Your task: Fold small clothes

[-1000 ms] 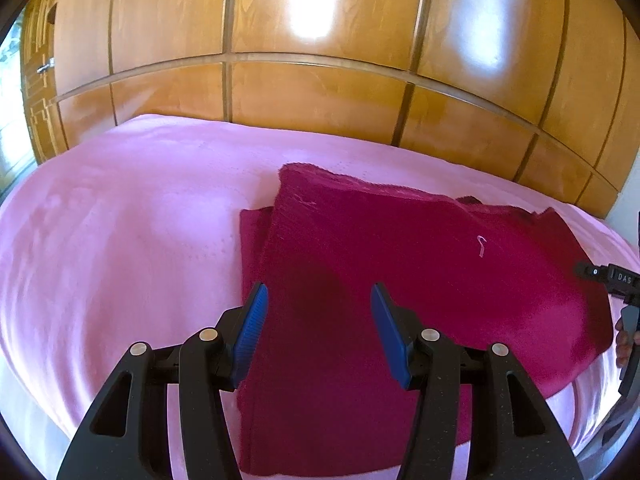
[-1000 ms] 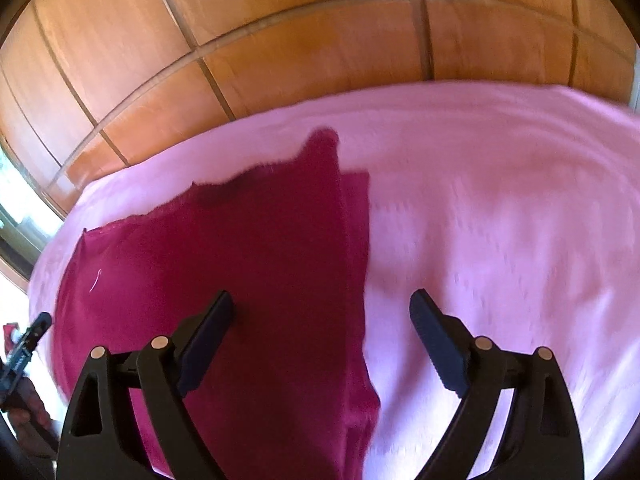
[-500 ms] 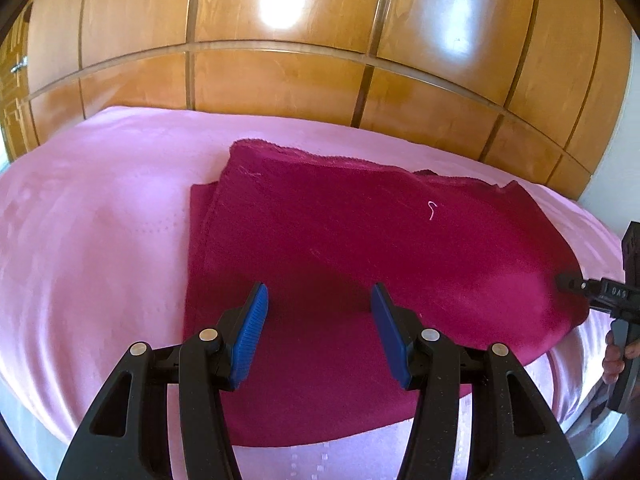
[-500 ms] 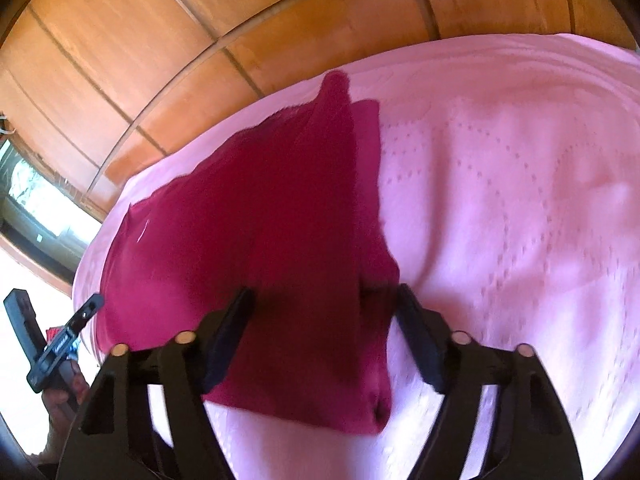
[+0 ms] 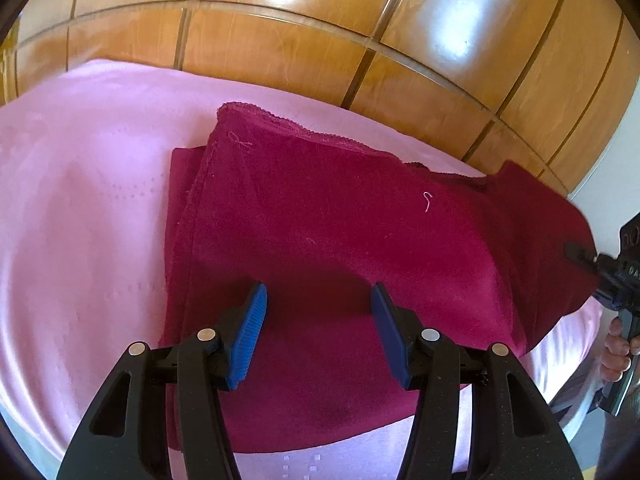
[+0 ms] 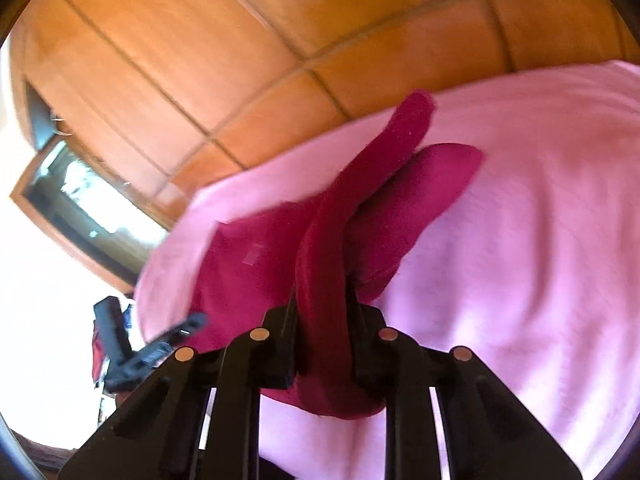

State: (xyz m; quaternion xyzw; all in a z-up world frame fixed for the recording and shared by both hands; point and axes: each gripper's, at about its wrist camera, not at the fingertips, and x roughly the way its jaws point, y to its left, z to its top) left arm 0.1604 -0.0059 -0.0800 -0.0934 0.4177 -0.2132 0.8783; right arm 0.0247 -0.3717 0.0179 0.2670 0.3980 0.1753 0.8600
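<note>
No readable writing except a few pale letters on the right gripper [image 5: 576, 254] body, too small to make out. The cloth [image 5: 360, 248], a dark red fuzzy knit with a scalloped far hem and a stray pale thread, lies folded on the pink bed [image 5: 80, 200], closer to the near edge and right side. There's lots of bare pink cover to the left and behind, up to the glossy wood panels [image 5: 280, 52].

Left gripper [image 5: 316, 320] hovers over the cloth's near part, blue ribbed pads apart, nothing between them. Right gripper [image 6: 320, 304] is closing on the cloth's right corner, a bunched fold pinched between its black fingers [image 6: 286, 320] and lifted off the bed.
</note>
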